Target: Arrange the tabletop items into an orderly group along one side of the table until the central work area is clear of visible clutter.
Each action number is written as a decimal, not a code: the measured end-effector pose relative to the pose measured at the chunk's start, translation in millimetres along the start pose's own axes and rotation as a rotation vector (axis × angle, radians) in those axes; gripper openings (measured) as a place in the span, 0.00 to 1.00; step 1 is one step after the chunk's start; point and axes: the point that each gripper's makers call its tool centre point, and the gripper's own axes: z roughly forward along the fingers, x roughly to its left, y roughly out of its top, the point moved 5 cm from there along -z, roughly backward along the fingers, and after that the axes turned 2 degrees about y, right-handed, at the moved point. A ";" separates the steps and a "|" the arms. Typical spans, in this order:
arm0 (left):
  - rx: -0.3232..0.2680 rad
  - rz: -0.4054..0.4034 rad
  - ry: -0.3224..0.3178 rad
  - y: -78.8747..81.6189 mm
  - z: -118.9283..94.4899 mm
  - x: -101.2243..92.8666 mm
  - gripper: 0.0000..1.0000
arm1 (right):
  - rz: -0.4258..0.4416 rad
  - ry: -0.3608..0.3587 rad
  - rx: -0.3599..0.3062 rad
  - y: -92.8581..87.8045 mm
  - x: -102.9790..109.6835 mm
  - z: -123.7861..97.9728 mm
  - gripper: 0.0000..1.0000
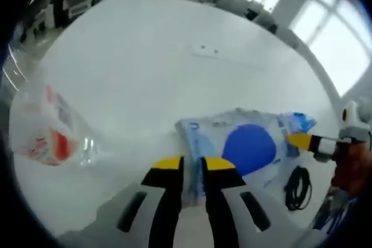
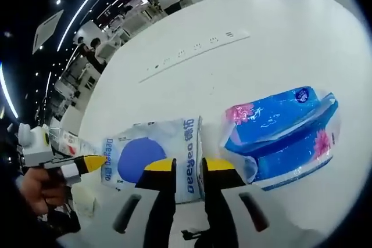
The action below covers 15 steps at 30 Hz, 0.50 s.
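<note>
Evidently each gripper pinches an opposite edge of the same white pack with a blue disc [image 1: 247, 143], presumably so it can be carried flat toward a table side. Well off to the left of the left gripper [image 1: 192, 164] lies a clear bag with red print [image 1: 49, 135]; its jaws are nearly together on the pack's edge. Off to its right, a coiled black cable [image 1: 298, 187] lies near the pack. The right gripper [image 2: 188, 165] likewise clamps the pack. Just right of it sits a blue wrapped tissue bundle [image 2: 285, 132], crowding that side.
</note>
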 end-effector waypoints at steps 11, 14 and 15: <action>-0.025 0.018 -0.005 -2.2 -24.4 1.0 0.21 | -0.046 0.020 -0.034 4.6 12.0 -14.5 0.27; -0.039 0.017 -0.007 -2.1 -31.9 1.0 0.23 | -0.050 0.022 -0.052 7.2 14.4 -19.7 0.29; -0.044 0.020 -0.008 -2.8 -34.9 0.5 0.24 | -0.052 0.024 -0.058 8.1 15.4 -21.6 0.29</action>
